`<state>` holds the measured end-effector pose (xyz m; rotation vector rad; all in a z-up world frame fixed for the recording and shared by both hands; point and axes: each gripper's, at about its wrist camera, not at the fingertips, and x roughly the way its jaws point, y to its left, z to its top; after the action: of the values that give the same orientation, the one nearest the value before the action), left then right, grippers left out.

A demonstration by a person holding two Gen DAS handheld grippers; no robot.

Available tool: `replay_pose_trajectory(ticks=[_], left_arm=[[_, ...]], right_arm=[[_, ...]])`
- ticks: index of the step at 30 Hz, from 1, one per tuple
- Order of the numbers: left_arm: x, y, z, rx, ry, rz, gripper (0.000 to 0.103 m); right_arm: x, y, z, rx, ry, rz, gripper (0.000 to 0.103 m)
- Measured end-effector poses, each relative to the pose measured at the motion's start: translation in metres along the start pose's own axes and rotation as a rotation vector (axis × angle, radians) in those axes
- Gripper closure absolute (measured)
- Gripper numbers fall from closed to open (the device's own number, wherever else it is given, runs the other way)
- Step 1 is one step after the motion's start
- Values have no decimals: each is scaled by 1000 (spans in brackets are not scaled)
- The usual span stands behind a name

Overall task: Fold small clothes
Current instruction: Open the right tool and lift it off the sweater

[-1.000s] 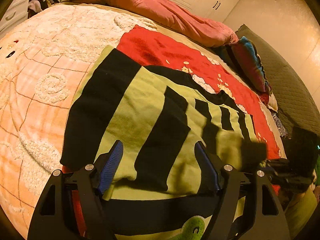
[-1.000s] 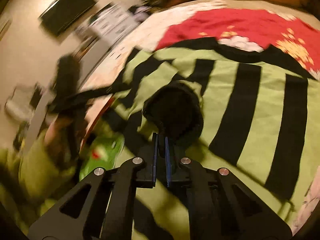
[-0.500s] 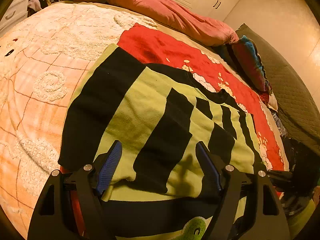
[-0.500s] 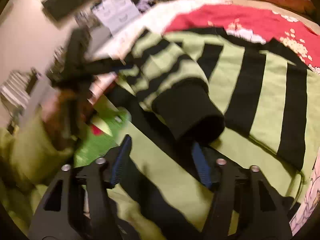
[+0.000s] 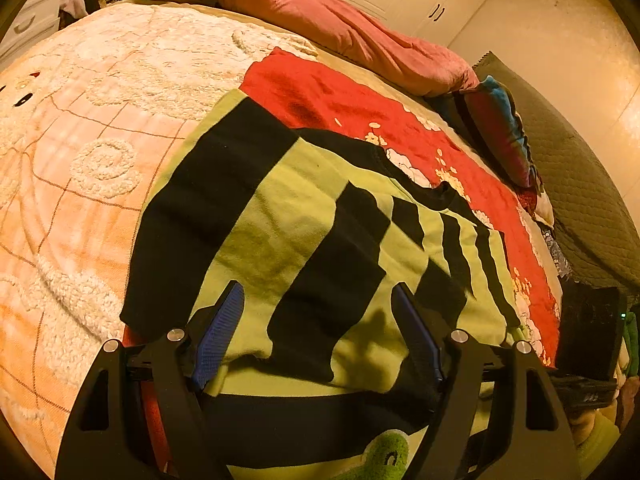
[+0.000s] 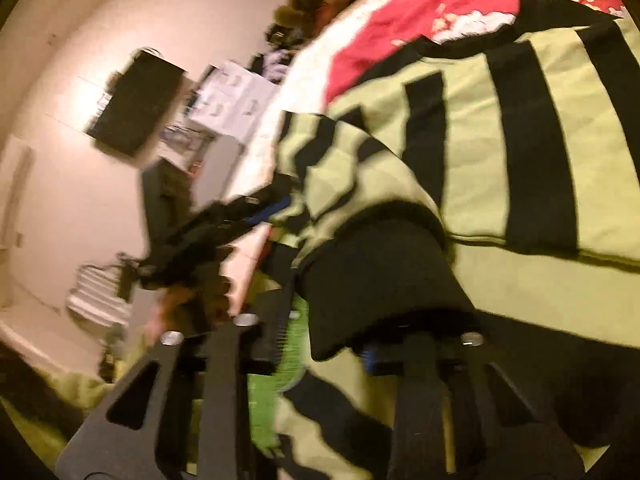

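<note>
Red floral blanket (image 5: 360,116), pink pillow (image 5: 340,28)

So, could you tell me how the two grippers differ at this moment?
The left gripper stands wide open over the striped sweater, with nothing pinched. The right gripper is closing, with the sweater's black cuff between its jaws. The left view is sharp, the right blurred. Both are black with blue pads.

A big bed (image 5: 72,264) has a fluffy cream and orange blanket (image 5: 100,128) on it. A red flowery cloth (image 5: 340,108) lies on the blanket. A green and black striped top (image 5: 280,216) lies spread partly over the red cloth. A pink quilt (image 5: 340,28) sits along the far edge.
</note>
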<state>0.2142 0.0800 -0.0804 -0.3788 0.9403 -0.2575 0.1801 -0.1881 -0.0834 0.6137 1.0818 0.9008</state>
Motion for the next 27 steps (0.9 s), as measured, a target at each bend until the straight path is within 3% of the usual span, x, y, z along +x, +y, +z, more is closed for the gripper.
replay_pose_trajectory(ticks=[5,10,14,15,21,24,27], left_arm=[[-11,-4,1,-4,-9,4,28],[-32,-14,6,5,-52,-6,28],[-44,-24,8,13,-75,-23,25],[-45,-27,7,17,-77,-21,18],[-36,-40,4,42,-44,-16,18],[-32,-41,4,52,-34,-4,18],[-30,-41,3,52,-30,4,18]], right_arm=[[-34,41,15,-93,-80,43,95],[-65,90,51,-262,-110,-17,95],[-97,110,73,-447,-92,-117,99],[-103,107,77,-470,-79,-152,99],[-110,41,91,-507,67,-420,99],[-107,-6,83,-387,106,-459,99],[-107,-14,63,-342,73,-362,95]])
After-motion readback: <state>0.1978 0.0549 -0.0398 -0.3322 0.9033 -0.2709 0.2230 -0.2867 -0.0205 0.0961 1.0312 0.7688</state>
